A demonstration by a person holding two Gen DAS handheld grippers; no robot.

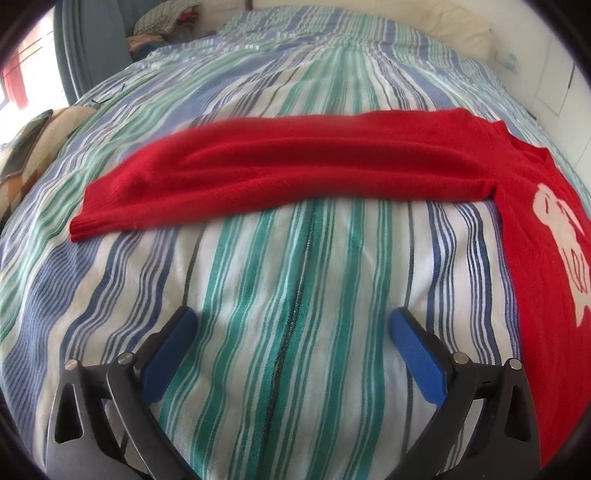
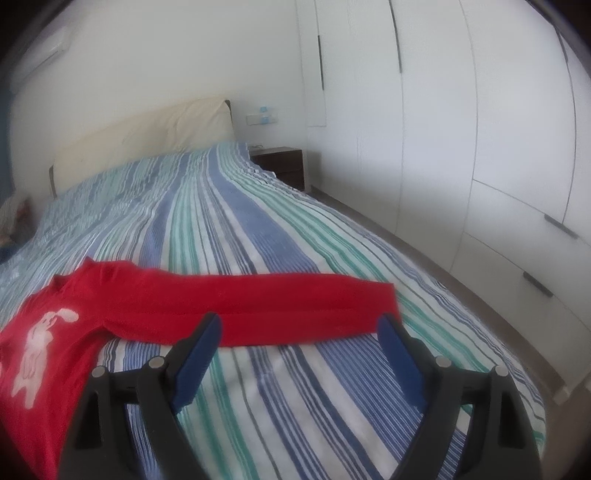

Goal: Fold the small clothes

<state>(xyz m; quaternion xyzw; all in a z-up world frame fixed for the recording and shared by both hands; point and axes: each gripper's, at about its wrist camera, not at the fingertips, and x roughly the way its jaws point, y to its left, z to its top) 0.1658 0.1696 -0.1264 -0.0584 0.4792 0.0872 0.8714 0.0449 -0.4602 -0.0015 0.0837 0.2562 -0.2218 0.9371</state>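
Your red sweater [image 1: 295, 162] lies flat on the bed, on the striped bedspread [image 1: 280, 280], both sleeves spread out to the sides. In the left wrist view one sleeve stretches across the frame, cuff at the left, and the body with its white rabbit print [image 1: 565, 236] runs down the right edge. In the right wrist view the other sleeve [image 2: 266, 310] reaches to the right, cuff just above your right-hand fingertip; the body sits at lower left.

Your left gripper [image 1: 291, 325] hangs over bare bedspread, short of the sleeve, fingers [image 1: 173, 347] wide apart, nothing between them.

Your right gripper [image 2: 299, 328] has its fingers [image 2: 399, 350] spread wide too. Their tips overlap the sleeve's near edge in the picture; whether they touch the cloth you cannot tell. Nothing is clamped.

Beyond the bed: a cream headboard [image 2: 147, 133], a dark nightstand [image 2: 284, 162], white wardrobe doors [image 2: 461, 110]. Piled clothes [image 1: 162, 22] sit at the far left corner in the left view.
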